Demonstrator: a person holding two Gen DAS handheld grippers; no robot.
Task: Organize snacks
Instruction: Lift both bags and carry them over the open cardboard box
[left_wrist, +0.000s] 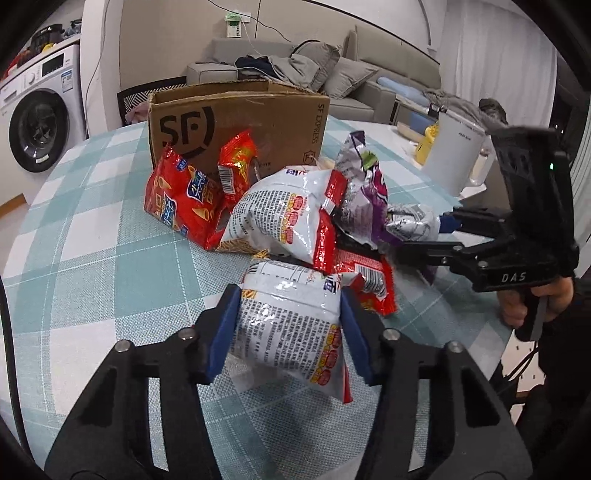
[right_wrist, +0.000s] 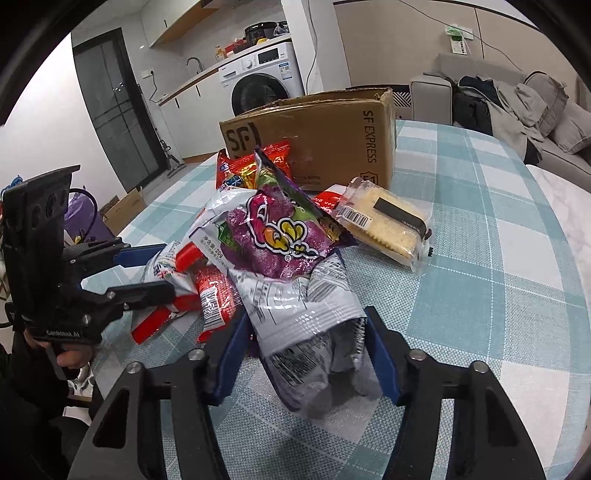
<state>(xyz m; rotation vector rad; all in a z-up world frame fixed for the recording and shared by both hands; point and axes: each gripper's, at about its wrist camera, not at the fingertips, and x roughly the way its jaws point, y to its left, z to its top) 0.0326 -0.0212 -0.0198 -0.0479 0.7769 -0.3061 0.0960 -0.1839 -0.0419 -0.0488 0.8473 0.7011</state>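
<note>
Nearest the left wrist camera: the white-and-red snack bag (left_wrist: 291, 328) is being squeezed between the blue pads of the left gripper (left_wrist: 290, 314), the pads being pressed into its sides.
Nearest the right wrist camera: the silver end of the purple snack bag (right_wrist: 295, 258) is being pinched by the right gripper (right_wrist: 303, 339), both pads being pushed against the foil.
Support: both bags are being held over the checked tablecloth (left_wrist: 110, 258).
Snack pile: a second white-and-red bag (left_wrist: 284, 210) is being leaned against other packets, with a red cone-snack bag (left_wrist: 181, 199) and a small red packet (left_wrist: 236, 166) being propped just behind it.
Cracker pack: a clear-wrapped cracker pack (right_wrist: 384, 221) is lying flat beside the pile, near the box.
Cardboard box: the open SF box (left_wrist: 236, 122) is standing upright behind the snacks.
Table edge: a white kettle (left_wrist: 454, 155) is being kept well apart from the pile.
Background: a washing machine (right_wrist: 262, 77) and a grey sofa (left_wrist: 351, 70) are being seen beyond the table.
</note>
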